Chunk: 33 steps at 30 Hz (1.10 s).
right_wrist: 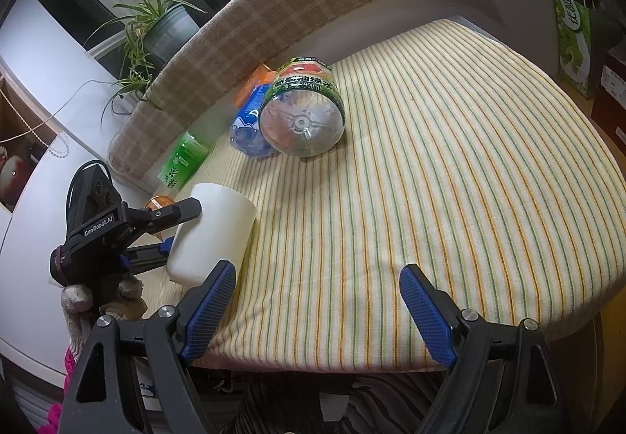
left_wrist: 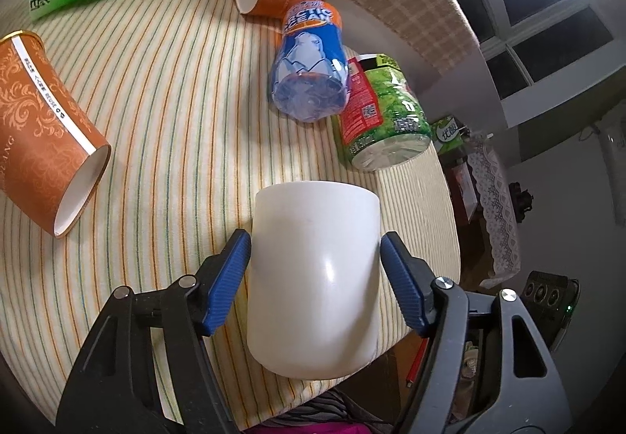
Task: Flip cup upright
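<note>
Two blue pads of our left gripper [left_wrist: 315, 283] pinch the white cup [left_wrist: 315, 277] between them, tilted off the striped cloth [left_wrist: 176, 113]. We judge the flip is midway; next we rotate it and set it down. Our right gripper [right_wrist: 317, 311] hangs wide, holding nothing.

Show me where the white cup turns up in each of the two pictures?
Left wrist view: the white cup sits low in the centre, between the left claw fingers.
Right wrist view: the cup is at lower left, held by that same claw.
Shared landmark: the green-labelled bottle lying on the striped cloth.
</note>
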Tool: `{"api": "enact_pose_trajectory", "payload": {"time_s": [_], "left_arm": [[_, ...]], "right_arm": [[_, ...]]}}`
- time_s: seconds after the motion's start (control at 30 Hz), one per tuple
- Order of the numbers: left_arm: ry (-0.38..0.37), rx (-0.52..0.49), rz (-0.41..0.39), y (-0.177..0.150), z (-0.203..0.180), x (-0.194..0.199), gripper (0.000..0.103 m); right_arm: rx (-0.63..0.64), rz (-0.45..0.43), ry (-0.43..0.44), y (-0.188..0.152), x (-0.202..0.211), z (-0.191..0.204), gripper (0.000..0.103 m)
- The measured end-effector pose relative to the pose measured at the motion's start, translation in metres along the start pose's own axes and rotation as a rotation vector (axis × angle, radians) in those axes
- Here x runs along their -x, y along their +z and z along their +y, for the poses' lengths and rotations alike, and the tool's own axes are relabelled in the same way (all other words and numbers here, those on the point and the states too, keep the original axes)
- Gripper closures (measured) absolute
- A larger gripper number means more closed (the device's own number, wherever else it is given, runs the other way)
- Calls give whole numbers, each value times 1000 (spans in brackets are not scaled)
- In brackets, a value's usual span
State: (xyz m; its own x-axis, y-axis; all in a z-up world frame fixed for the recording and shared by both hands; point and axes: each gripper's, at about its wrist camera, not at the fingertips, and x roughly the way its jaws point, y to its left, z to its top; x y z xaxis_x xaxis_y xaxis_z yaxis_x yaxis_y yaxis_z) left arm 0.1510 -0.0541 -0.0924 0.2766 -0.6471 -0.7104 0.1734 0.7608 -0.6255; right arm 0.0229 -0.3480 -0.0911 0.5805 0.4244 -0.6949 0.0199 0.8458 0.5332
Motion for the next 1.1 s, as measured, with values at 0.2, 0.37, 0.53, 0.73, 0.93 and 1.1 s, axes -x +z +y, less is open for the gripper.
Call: {"api": "enact_pose_trajectory", "payload": {"time_s": [0.2, 0.37, 0.53, 0.73, 0.93, 1.1], "left_arm": [[28, -47, -51, -5, -8, 8, 43], [67, 13, -15, 3, -1, 3, 23], [27, 77, 50, 8, 8, -6, 19], [-25, 138, 89, 9, 11, -10, 19], [-17, 106, 99, 10, 3, -14, 19], [6, 48, 84, 8, -5, -16, 29]], "right_arm": [[1, -2, -2, 1, 0, -1, 15], [2, 4, 1, 1, -3, 1, 15], [3, -2, -3, 0, -3, 2, 15], [-14, -2, -17, 0, -4, -2, 15], [-20, 2, -21, 0, -6, -4, 15], [-18, 5, -21, -1, -6, -3, 15]]}}
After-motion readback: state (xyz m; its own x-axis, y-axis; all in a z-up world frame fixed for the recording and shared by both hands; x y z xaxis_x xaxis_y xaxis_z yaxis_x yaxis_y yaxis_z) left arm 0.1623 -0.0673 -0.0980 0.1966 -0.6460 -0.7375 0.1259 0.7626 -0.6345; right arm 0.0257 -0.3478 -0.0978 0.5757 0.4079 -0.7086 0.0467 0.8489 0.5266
